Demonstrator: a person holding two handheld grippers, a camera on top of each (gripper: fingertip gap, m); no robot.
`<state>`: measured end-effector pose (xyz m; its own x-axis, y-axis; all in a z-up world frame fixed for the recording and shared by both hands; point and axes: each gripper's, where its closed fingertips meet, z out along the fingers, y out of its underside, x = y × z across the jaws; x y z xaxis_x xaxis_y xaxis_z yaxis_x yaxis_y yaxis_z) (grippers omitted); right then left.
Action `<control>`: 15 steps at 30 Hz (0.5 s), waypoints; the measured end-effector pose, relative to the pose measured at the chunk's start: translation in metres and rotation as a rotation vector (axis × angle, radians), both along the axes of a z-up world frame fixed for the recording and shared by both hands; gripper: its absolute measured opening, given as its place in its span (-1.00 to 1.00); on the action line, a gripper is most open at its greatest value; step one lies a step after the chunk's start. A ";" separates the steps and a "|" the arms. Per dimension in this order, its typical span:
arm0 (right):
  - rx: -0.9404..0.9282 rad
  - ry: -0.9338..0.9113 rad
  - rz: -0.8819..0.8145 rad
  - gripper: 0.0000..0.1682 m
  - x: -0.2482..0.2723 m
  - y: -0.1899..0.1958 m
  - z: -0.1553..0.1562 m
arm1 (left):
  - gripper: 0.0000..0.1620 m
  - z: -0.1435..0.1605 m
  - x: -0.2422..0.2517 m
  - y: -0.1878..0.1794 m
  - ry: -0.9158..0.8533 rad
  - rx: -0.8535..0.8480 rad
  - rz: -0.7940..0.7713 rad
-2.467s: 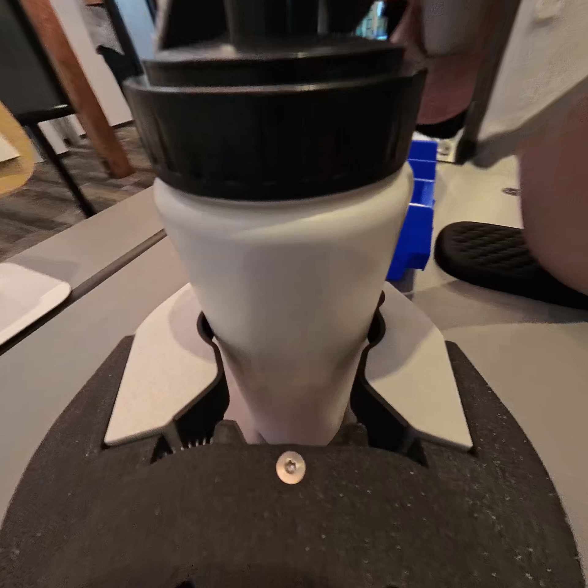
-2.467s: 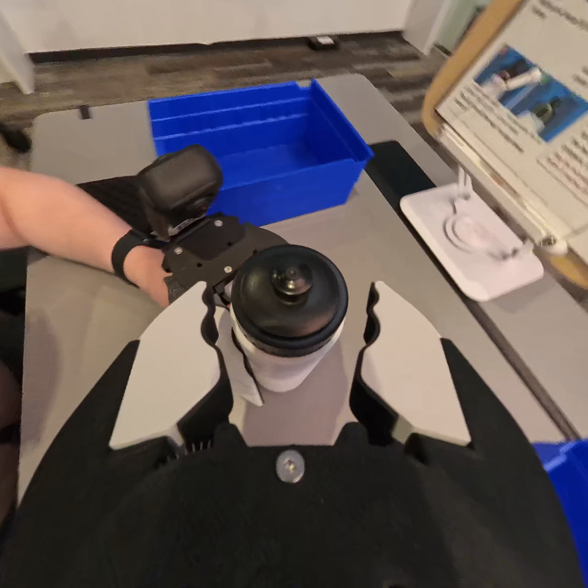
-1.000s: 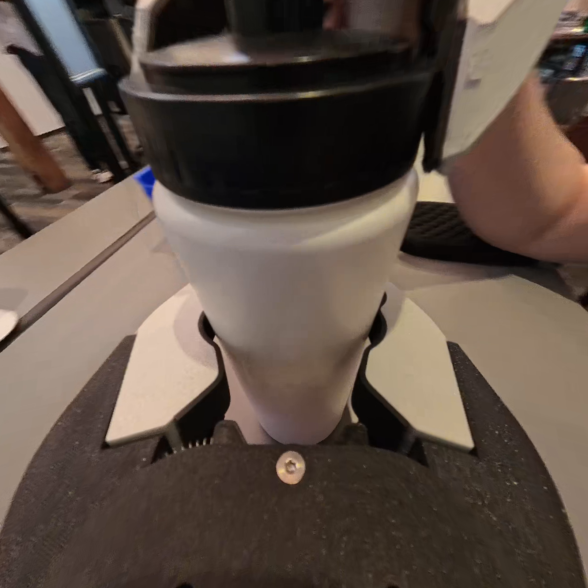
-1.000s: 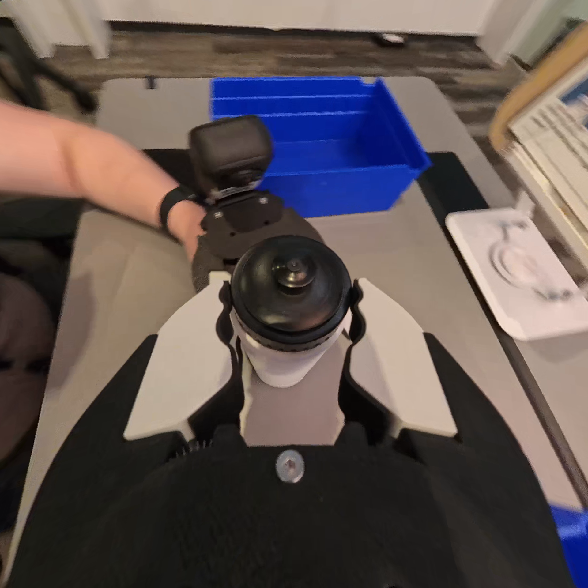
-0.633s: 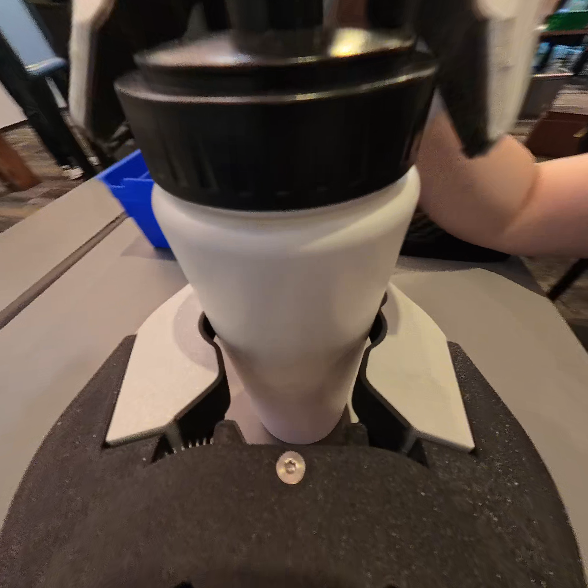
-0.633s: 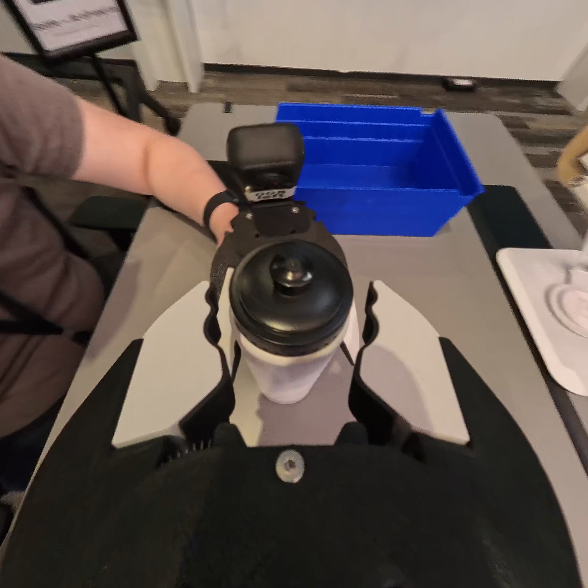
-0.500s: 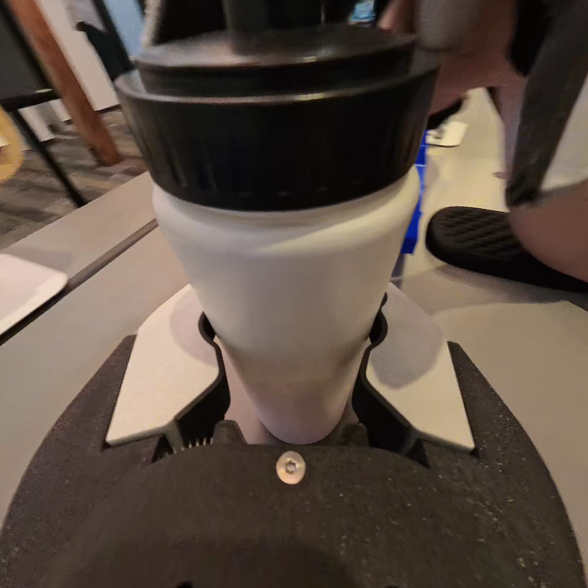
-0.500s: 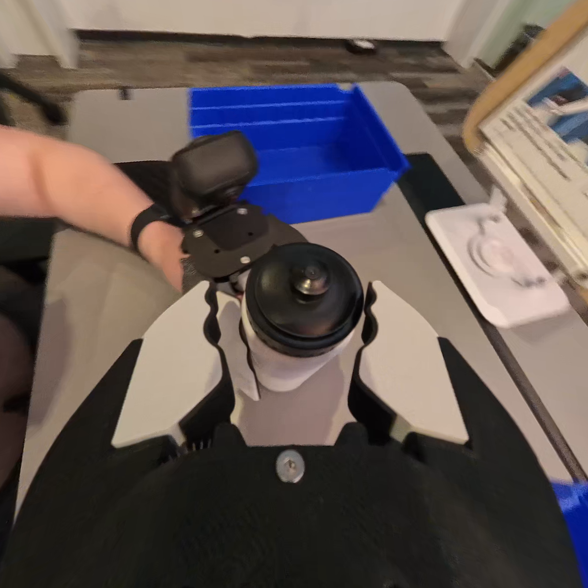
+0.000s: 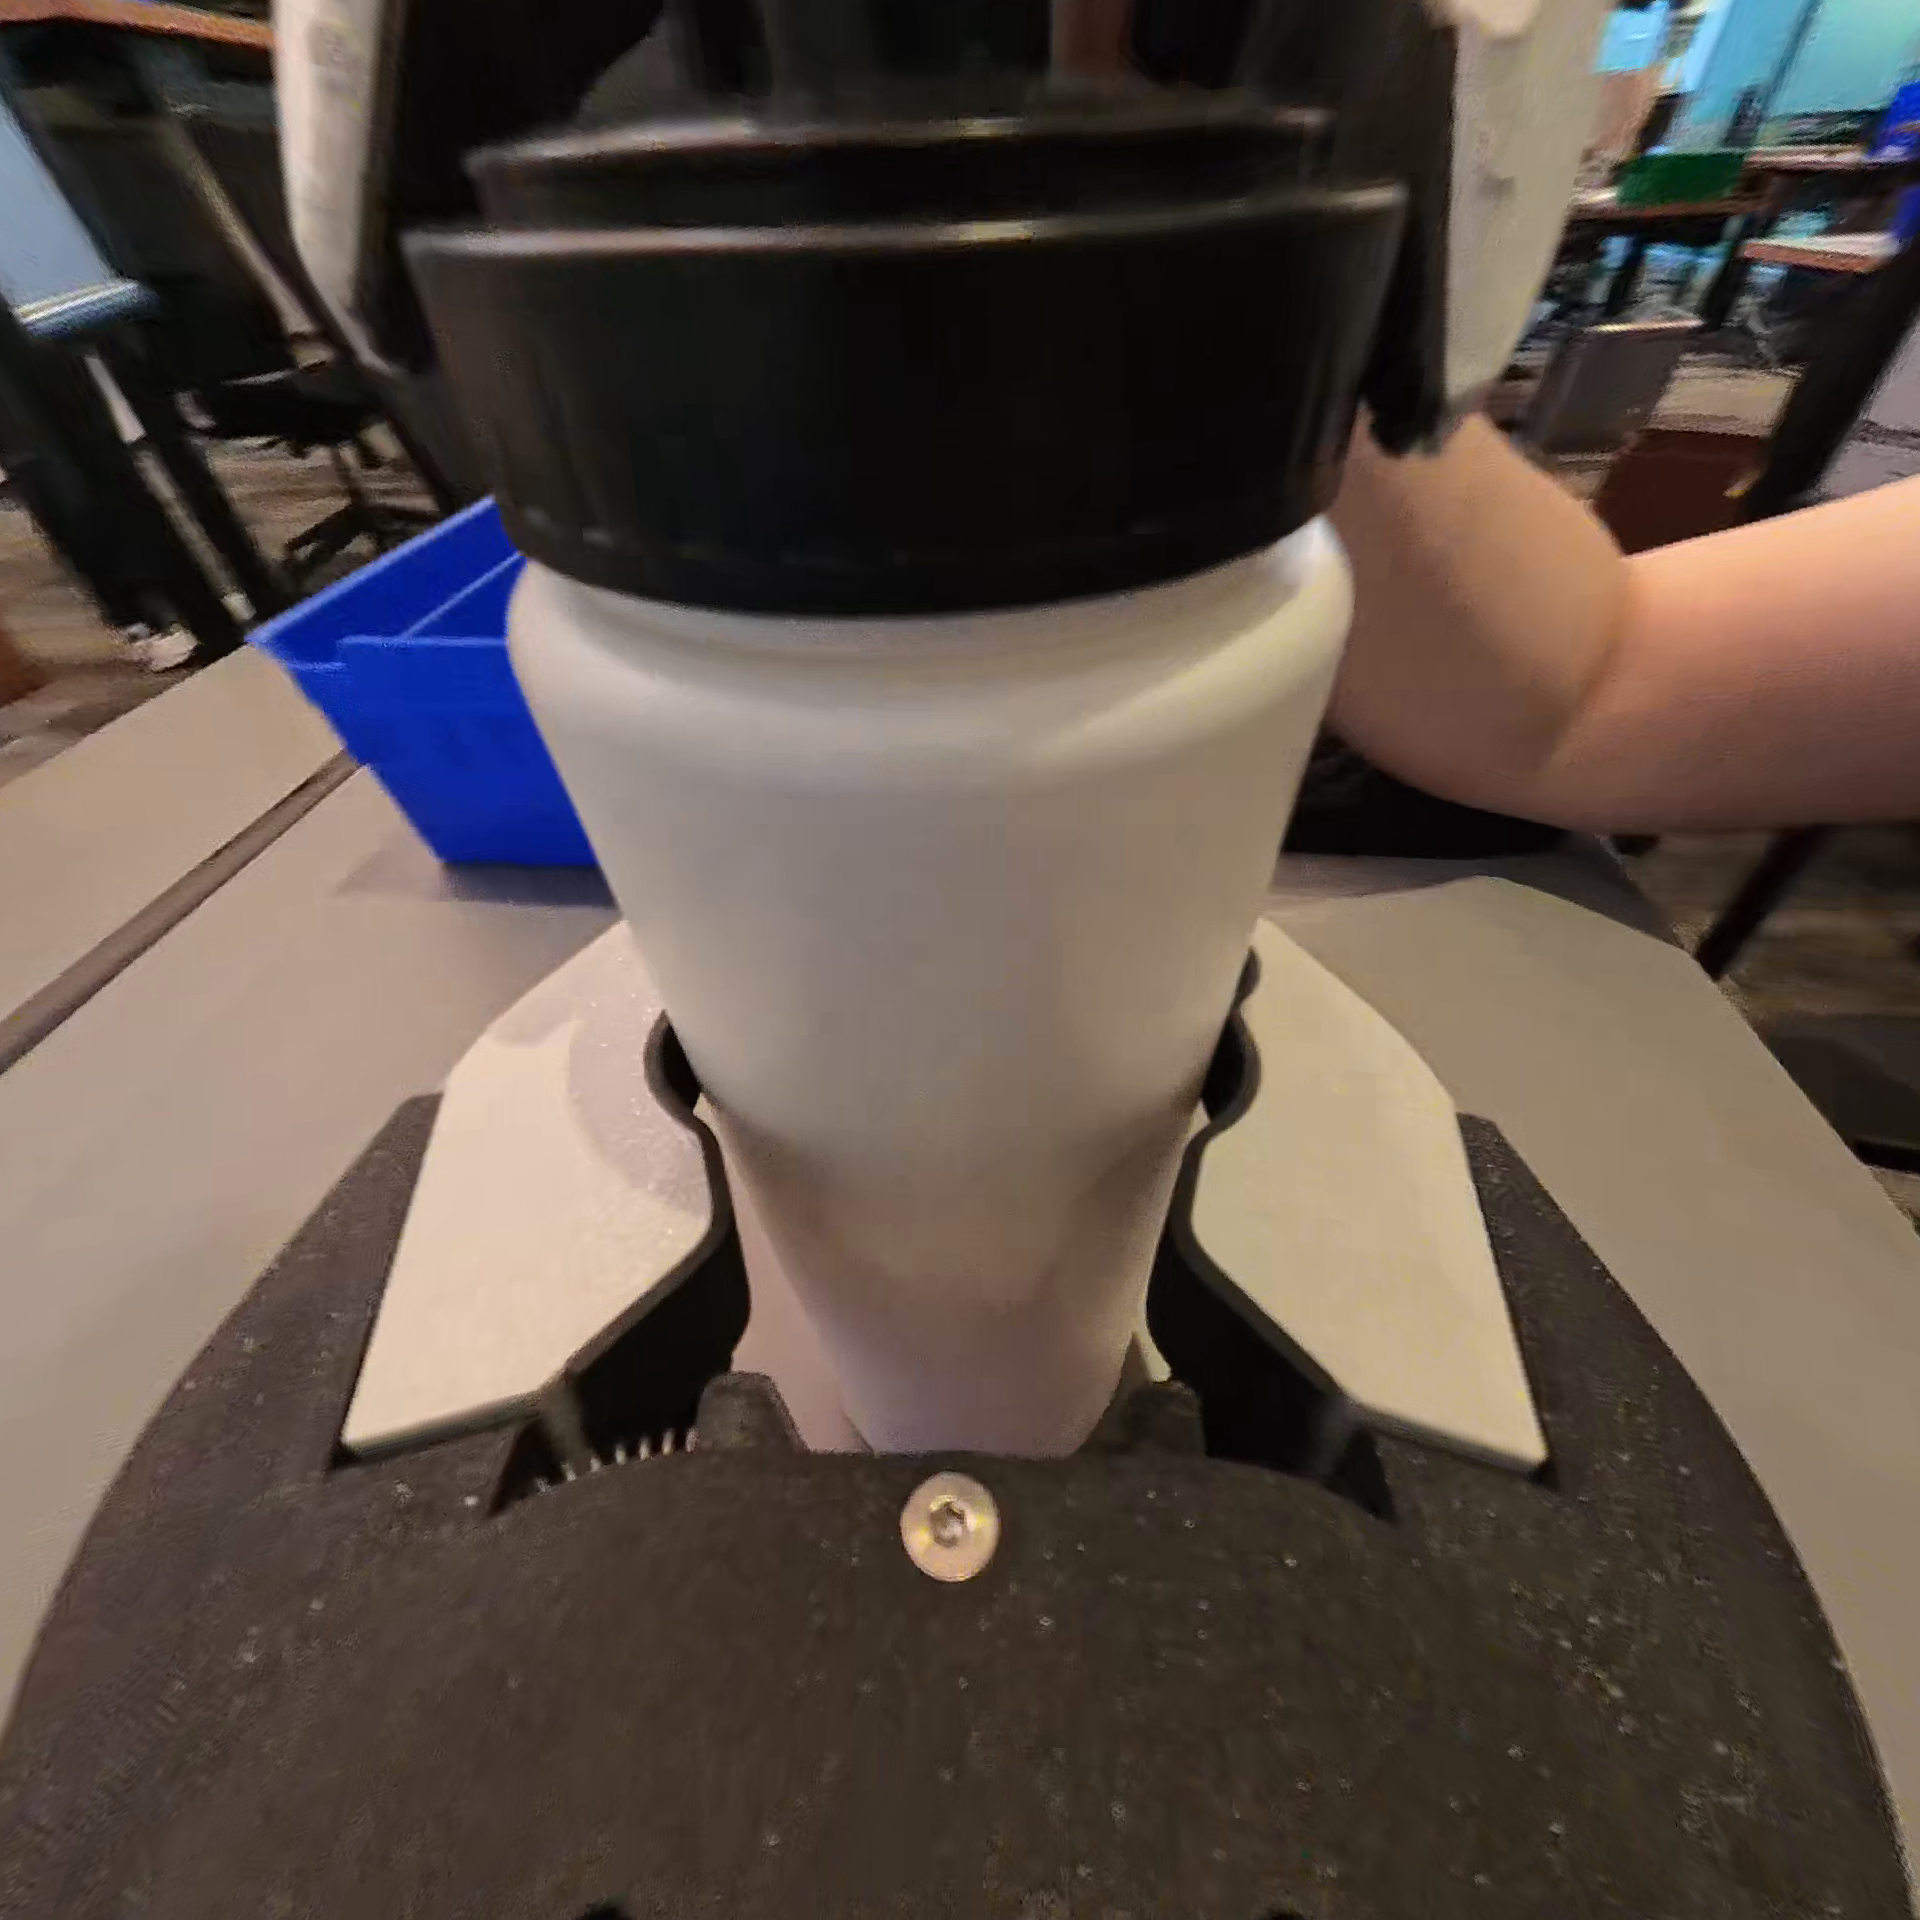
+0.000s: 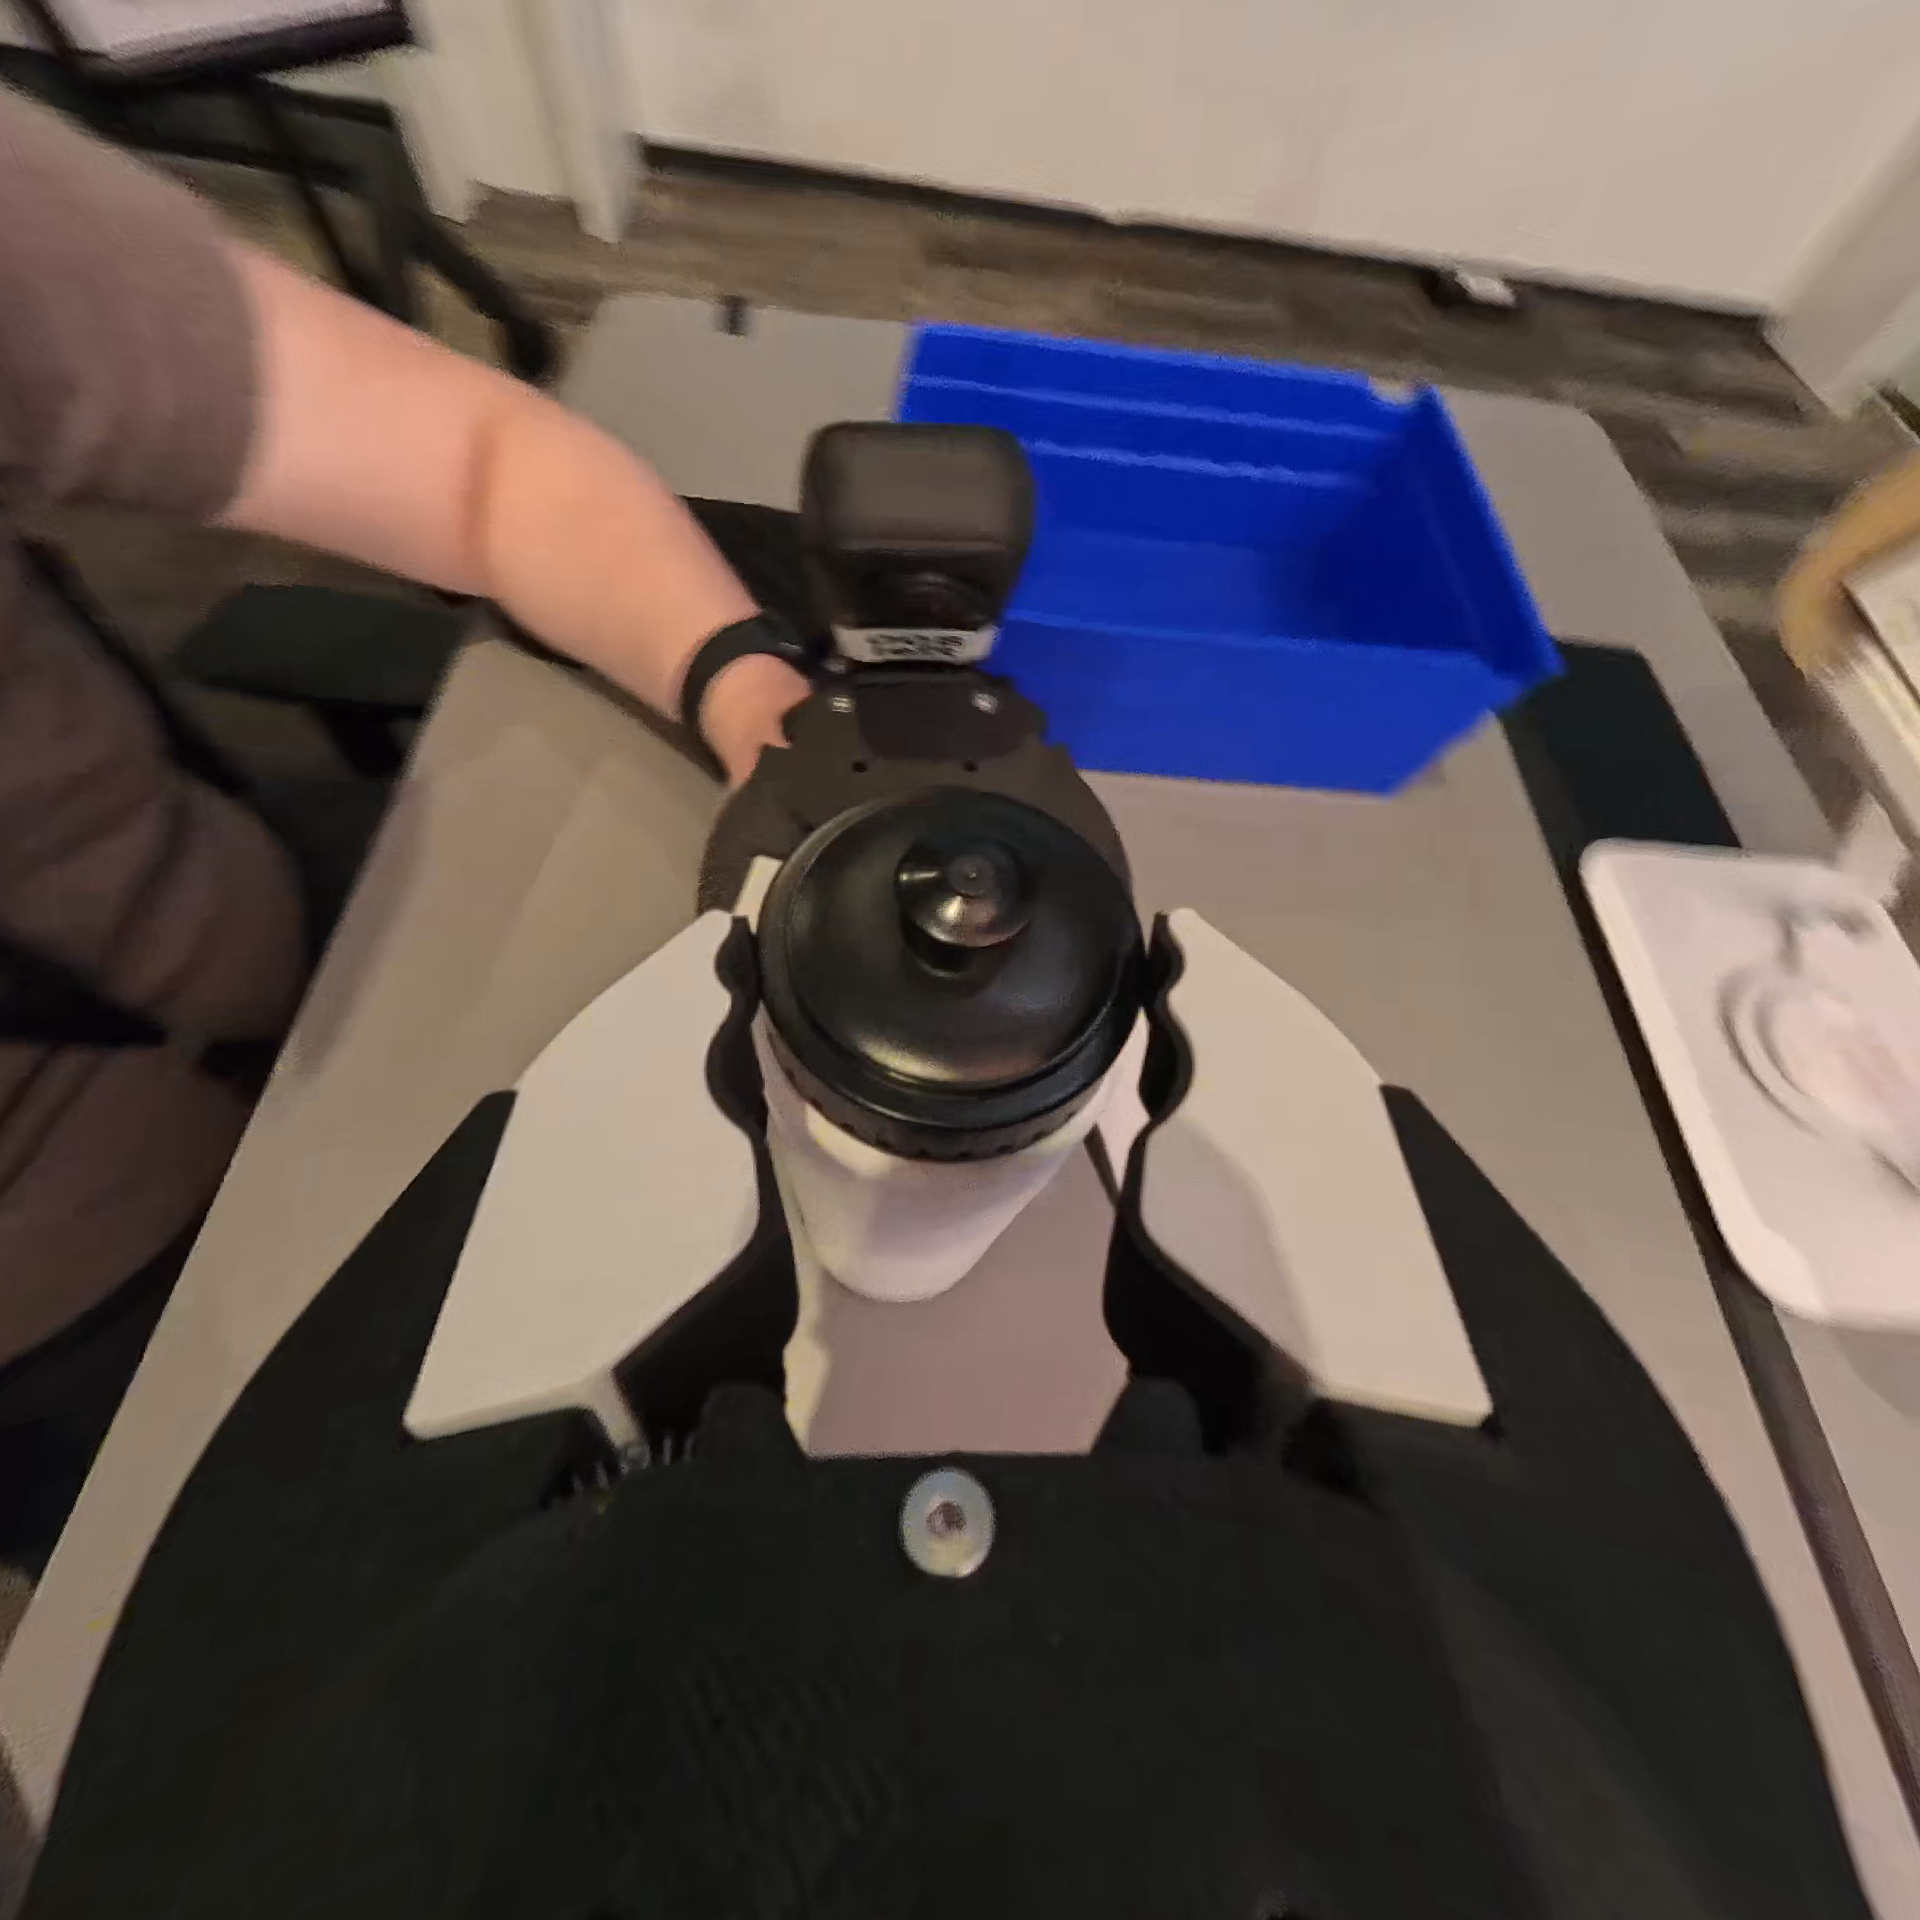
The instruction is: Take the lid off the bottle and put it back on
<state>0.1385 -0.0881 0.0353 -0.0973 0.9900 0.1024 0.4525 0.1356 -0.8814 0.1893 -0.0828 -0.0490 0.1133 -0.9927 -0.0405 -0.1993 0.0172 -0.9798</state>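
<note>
A white bottle (image 9: 925, 883) stands upright on the grey table (image 9: 208, 1039) with its black ribbed lid (image 9: 904, 384) on. My left gripper (image 9: 951, 1018) is shut on the bottle's lower body. In the right wrist view I look down on the lid (image 10: 935, 997) and its spout. My right gripper (image 10: 945, 935) comes from above, and its fingers press the lid's rim on both sides. The right gripper's fingers (image 9: 1486, 156) show blurred beside the lid in the left wrist view. The left gripper's body and camera (image 10: 914, 540) sit behind the bottle (image 10: 894, 1216).
A blue bin (image 10: 1195, 623) stands at the far side of the table; it also shows in the left wrist view (image 9: 436, 717). A white tray (image 10: 1745, 1070) lies at the right. A black mat (image 10: 1621, 727) lies beside the bin. A person's forearm (image 10: 499, 499) reaches in from the left.
Half a second ago my right gripper stood open around the lid; now its fingers are closed on the rim. Both views have swung round. The left gripper still holds the bottle.
</note>
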 end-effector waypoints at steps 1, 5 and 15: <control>-0.025 0.034 0.067 -0.13 0.003 -0.006 0.001 | 0.20 0.000 0.002 -0.006 0.001 0.002 -0.036; -0.104 0.061 0.057 -0.14 0.003 -0.001 0.002 | 0.20 0.000 0.004 -0.007 0.000 -0.014 -0.035; -0.020 -0.007 -0.519 0.00 -0.024 0.044 0.000 | 0.20 -0.001 -0.024 0.046 0.034 -0.007 0.342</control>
